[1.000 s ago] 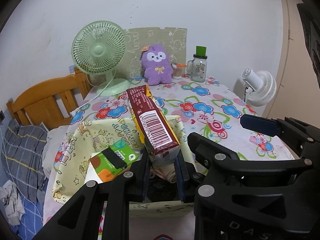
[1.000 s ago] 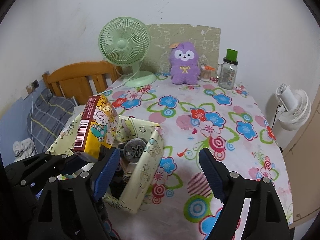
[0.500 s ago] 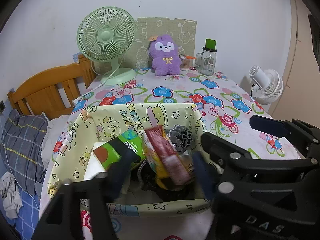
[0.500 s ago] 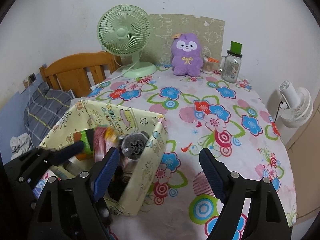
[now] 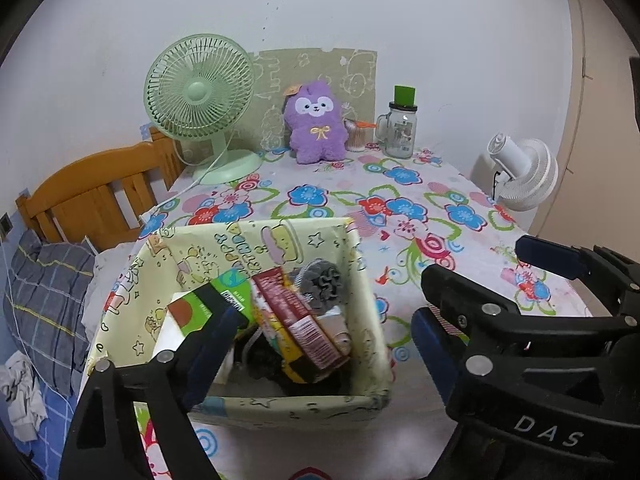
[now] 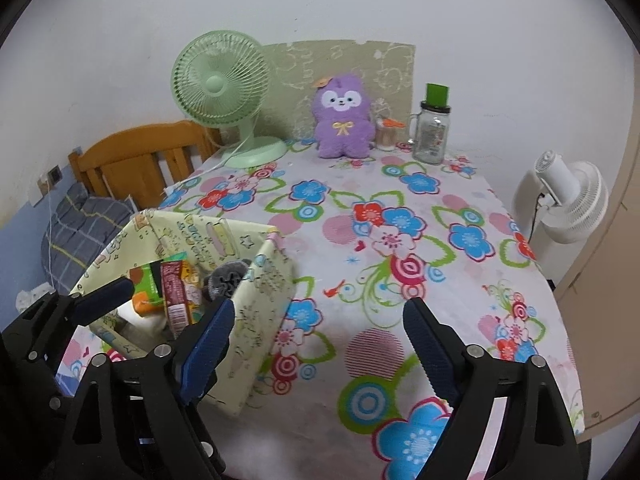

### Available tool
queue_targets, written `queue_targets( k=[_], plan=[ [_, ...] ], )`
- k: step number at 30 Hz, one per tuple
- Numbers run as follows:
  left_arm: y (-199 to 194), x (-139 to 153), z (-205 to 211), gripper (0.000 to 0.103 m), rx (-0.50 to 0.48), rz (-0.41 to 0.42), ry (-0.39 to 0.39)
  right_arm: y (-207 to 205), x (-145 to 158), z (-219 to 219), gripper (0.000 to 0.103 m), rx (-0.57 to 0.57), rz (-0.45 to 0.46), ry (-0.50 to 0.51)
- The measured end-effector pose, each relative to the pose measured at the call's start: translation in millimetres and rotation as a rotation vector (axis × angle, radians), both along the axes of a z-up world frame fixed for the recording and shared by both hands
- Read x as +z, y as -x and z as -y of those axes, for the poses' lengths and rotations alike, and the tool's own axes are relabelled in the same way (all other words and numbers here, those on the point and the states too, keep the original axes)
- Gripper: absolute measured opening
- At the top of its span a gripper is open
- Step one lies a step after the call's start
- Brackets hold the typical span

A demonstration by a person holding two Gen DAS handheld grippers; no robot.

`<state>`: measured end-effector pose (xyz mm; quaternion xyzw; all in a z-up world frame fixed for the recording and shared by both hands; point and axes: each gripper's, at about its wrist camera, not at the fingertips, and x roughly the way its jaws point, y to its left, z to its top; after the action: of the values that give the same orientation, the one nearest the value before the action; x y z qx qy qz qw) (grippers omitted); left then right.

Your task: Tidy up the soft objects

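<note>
Left gripper (image 5: 320, 344) spread wide, empty, above the yellow fabric bin (image 5: 360, 280); red snack packet (image 5: 298, 320) lies tilted inside, between its fingers. Right gripper (image 6: 316, 340) wide open, empty, just beside the bin. Only the right view shows the bin's outer side wall.

Ahead of the tools stand two fans (image 6: 224, 92) (image 6: 568, 196), one purple plush toy (image 6: 342, 116), one glass jar (image 6: 432, 128), and one fabric bin (image 5: 264, 280) holding one red packet (image 5: 298, 316), one green box (image 5: 212, 304), one grey scrubber (image 5: 324, 284).
</note>
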<state>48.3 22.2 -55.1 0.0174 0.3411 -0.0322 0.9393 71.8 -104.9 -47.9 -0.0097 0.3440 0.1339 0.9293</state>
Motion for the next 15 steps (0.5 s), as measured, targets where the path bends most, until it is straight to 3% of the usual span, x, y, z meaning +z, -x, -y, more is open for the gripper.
queue_targets(
  k=[15],
  plan=[
    [5, 16, 25, 0.097, 0.009, 0.046, 0.011, 13, 15, 49, 0.092, -0.083, 0.056, -0.009]
  ],
)
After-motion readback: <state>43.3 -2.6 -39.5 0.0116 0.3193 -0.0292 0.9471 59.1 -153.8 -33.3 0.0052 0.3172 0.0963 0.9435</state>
